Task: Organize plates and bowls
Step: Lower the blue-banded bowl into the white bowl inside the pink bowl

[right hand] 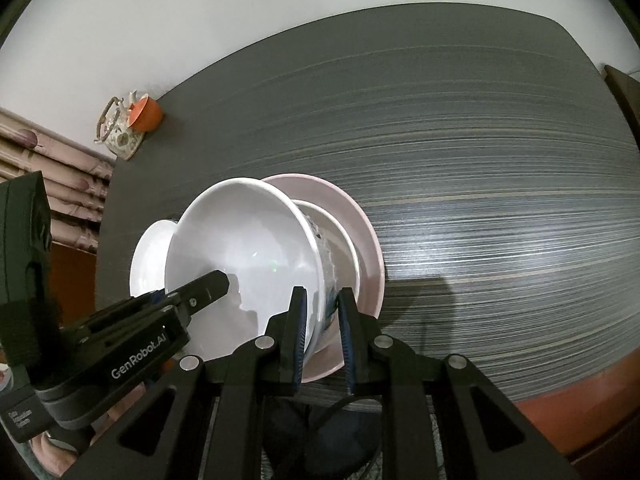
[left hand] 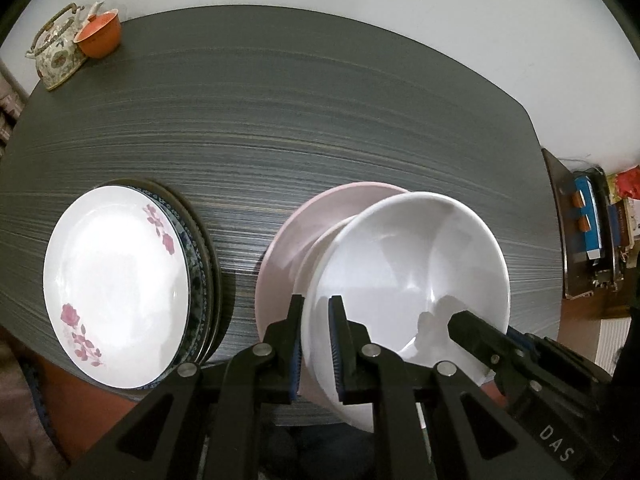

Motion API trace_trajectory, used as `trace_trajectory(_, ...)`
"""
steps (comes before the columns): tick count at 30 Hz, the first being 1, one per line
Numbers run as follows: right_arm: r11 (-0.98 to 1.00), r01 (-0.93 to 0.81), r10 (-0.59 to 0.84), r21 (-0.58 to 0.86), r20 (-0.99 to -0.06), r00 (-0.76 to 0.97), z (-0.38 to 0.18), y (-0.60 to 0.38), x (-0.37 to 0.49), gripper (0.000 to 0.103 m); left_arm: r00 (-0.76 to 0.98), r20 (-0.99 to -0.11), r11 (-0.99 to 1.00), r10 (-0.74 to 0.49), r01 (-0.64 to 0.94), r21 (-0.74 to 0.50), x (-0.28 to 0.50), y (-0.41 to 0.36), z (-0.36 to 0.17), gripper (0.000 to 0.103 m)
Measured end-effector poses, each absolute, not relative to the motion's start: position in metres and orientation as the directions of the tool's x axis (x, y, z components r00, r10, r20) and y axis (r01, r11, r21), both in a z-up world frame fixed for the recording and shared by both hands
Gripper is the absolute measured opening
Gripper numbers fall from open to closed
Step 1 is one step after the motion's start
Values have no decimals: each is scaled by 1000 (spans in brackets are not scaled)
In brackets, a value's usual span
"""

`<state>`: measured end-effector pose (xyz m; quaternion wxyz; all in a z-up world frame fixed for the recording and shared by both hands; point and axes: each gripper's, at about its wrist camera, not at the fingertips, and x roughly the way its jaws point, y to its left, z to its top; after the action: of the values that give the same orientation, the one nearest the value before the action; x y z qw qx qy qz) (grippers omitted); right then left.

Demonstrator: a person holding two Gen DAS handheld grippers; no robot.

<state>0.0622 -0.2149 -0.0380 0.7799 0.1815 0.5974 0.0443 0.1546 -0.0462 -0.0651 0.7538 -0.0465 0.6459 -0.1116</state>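
Table (left hand: 320,120): dark, streaked; flowered plate (left hand: 116,284) at left.
Left claw (left hand: 316,340): clamped on white bowl (left hand: 412,276) rim.
Right claw (right hand: 322,332): pinching the opposite rim.
Beneath: pink bowl (left hand: 292,236).

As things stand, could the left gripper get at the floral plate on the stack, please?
Probably not yet. The left gripper is shut on the rim of the white bowl, which the right gripper grips too. The floral plate itself lies uncovered on the table.
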Motion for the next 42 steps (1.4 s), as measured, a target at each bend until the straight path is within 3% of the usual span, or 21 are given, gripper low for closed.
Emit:
trace_trajectory(32,924,179,286,338,-921,264,-49,-227,68,18,119,-968,972,-220,116,-206,152,-57,-83,12)
trace_trajectory(42,921,179,293,347,-917,270,-47,-228,67,24,120,-969,972,-215,120,-200,152,-56,-82,15)
